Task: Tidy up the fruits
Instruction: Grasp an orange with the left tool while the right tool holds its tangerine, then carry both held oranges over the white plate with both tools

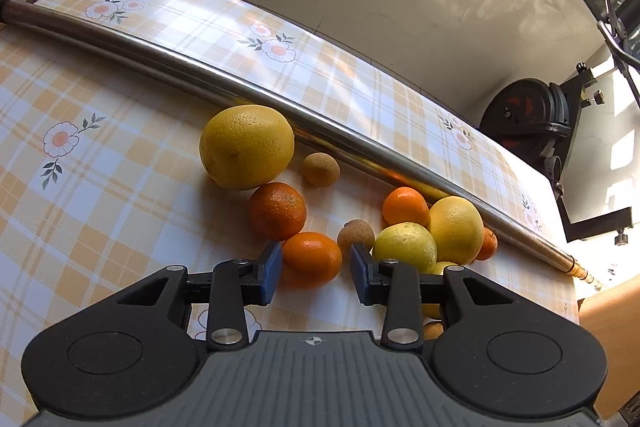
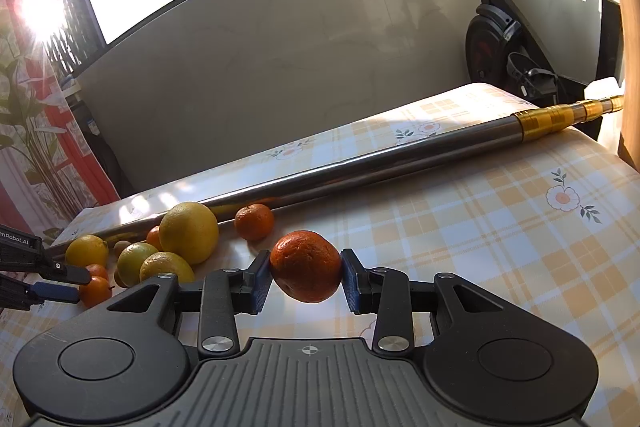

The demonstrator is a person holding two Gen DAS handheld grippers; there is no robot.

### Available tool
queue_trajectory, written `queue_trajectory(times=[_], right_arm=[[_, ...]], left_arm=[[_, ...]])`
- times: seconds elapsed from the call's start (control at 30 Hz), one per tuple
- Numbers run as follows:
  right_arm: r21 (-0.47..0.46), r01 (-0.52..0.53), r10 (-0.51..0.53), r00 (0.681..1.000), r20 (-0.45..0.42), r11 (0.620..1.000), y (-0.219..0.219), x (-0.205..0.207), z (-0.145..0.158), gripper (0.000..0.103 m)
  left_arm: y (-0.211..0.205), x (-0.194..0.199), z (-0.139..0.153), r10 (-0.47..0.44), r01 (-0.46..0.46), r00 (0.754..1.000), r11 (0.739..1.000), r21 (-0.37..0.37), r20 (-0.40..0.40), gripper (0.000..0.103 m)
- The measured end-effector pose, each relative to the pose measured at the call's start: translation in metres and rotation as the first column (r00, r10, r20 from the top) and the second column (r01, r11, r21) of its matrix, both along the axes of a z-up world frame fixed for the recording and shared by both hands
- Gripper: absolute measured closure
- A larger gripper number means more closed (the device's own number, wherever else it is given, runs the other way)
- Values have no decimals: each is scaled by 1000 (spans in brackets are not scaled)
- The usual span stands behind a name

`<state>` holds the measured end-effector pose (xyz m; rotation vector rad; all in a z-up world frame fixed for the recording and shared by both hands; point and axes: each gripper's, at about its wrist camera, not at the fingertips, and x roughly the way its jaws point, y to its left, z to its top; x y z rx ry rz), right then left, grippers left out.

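In the left wrist view my left gripper (image 1: pixel 314 273) is open around a small orange mandarin (image 1: pixel 311 257) on the checked tablecloth, its pads not pressing it. Around it lie a big yellow citrus (image 1: pixel 247 147), a darker mandarin (image 1: pixel 277 211), two small brown fruits (image 1: pixel 321 169) (image 1: pixel 355 235), a lemon (image 1: pixel 405 247), another yellow citrus (image 1: pixel 456 229) and a mandarin (image 1: pixel 405 206). In the right wrist view my right gripper (image 2: pixel 306 273) is shut on a dark orange mandarin (image 2: pixel 306 265), held just above the cloth. The left gripper (image 2: pixel 60 283) shows at that view's left edge by the fruit pile (image 2: pixel 188 231).
A long steel pole (image 1: pixel 248 95) lies across the table behind the fruit; its gold end (image 2: pixel 560 117) reaches the right edge. A lone mandarin (image 2: pixel 254 221) sits by the pole. An exercise bike (image 2: pixel 504 39) stands beyond the table. The wall is behind.
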<state>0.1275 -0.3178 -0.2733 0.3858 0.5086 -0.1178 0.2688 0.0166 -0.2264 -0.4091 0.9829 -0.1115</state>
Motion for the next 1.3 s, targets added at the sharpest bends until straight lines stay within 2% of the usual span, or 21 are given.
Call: queue_trajectory(times=[0.1, 0.23, 0.63, 0.87, 1.03, 1.17, 1.3], right_arm=[[-2, 4, -4, 1000, 5, 1000, 0, -1, 1, 69], [6, 6, -6, 1000, 6, 1000, -2, -1, 0, 69], [3, 12, -12, 1000, -7, 1000, -2, 0, -1, 69], [-4, 10, -10, 1000, -11, 1000, 0, -3, 2, 69], [9, -26, 26, 1000, -15, 1000, 16, -15, 11, 69], [33, -65, 66, 997, -31, 997, 30, -24, 15, 69], [15, -113, 114, 993, -40, 993, 47, -35, 24, 69]], left_arm=[[-2, 1, -3, 3, -3, 1000, 1000, 14, 3, 63], [-2, 3, -11, 13, -13, 1000, 1000, -16, -12, 63], [-5, -3, -18, -15, 15, 1000, 1000, -15, 26, 63], [1, -33, 5, -39, 38, 992, 999, 4, 119, 63], [7, -71, 29, -65, 60, 979, 998, 29, 195, 63], [9, -99, 36, -92, 81, 970, 995, 58, 224, 63], [10, -117, 36, -117, 102, 966, 992, 78, 230, 63]])
